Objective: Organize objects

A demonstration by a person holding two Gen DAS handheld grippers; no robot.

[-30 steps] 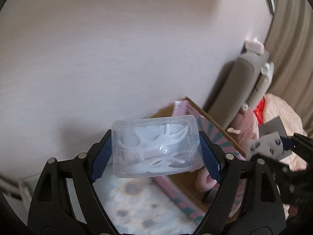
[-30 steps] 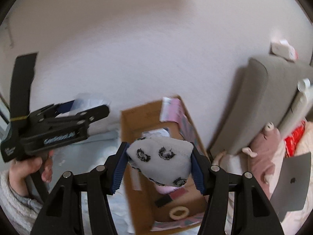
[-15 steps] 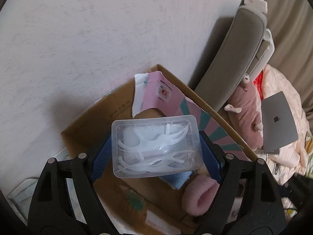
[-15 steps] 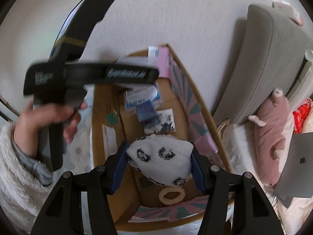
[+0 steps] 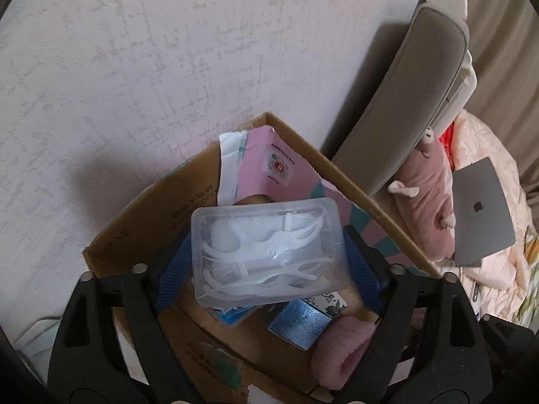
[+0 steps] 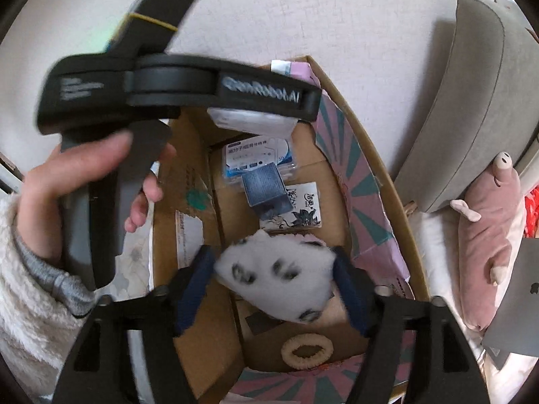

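Item: clear plastic case (image 5: 267,250) of white floss picks. The left gripper (image 5: 267,262) is holding it, jaws closed on its two short ends, and it is hanging level above the open cardboard box (image 5: 134,235), toward the box's far wall.

Item: white sock (image 6: 274,281) with black markings. The right gripper (image 6: 274,289) is holding it, jaws closed on either side, though blur is softening the outline. It is hanging over the middle of the same box (image 6: 380,175).

Container: the box is standing against the wall (image 5: 134,67), with a pink-and-teal printed flap (image 6: 362,195) lining its right side. Its floor is already carrying a blue-labelled packet (image 6: 259,158), a small dark blue box (image 6: 266,190), a white printed card (image 6: 305,212), a beige hair tie (image 6: 306,350) near the near edge, and a pink fuzzy roll (image 5: 343,353).

Surroundings: a grey cushion (image 5: 414,101), a pink plush toy (image 6: 485,235) and a grey laptop (image 5: 481,212) are lying to the right, outside the box.

Step in hand: both items are poised over the box, so this appears to be the deposit stage. The next move probably calls for lowering each gripper toward a bare patch of cardboard and parting the jaws; the rigid case may clatter or tip if released from height, while the sock should drop softly.
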